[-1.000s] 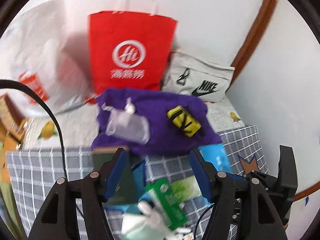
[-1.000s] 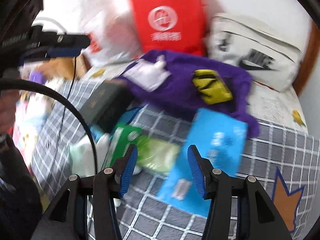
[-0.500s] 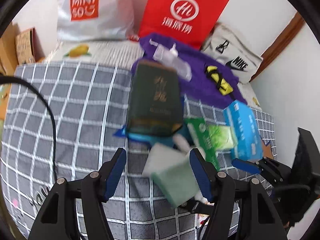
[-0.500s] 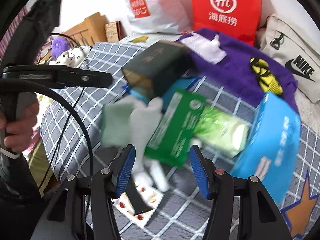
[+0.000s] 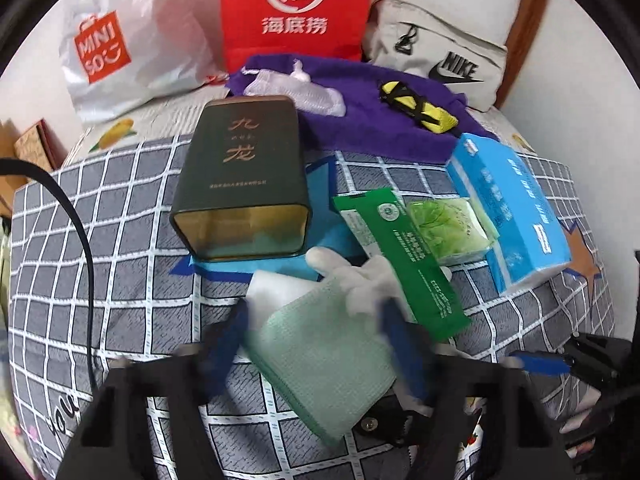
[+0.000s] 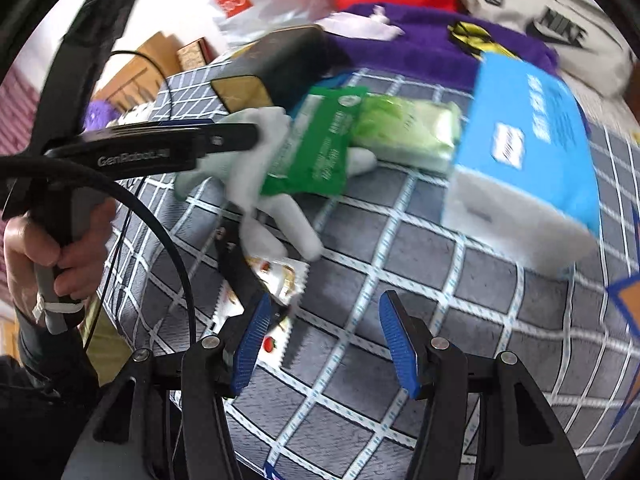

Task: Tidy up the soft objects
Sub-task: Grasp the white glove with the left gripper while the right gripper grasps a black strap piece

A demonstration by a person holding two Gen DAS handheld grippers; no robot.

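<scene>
A pale green folded cloth lies on the checked bedspread, between the blurred open fingers of my left gripper. A white glove lies just behind it, and it also shows in the right wrist view. A purple towel lies at the back with a yellow strap on it. My right gripper is open and empty above the bedspread, near a snack wrapper. My left gripper also shows there from the side.
A dark green tin lies open-ended. A green packet, a light green tissue pack and a blue tissue box lie to the right. A red bag, white Miniso bag and Nike pouch stand behind.
Both grippers have swung down and forward toward the pile. The left gripper's open fingers now straddle the green cloth. The right gripper has dropped lower, over the bedspread by the wrapper.
</scene>
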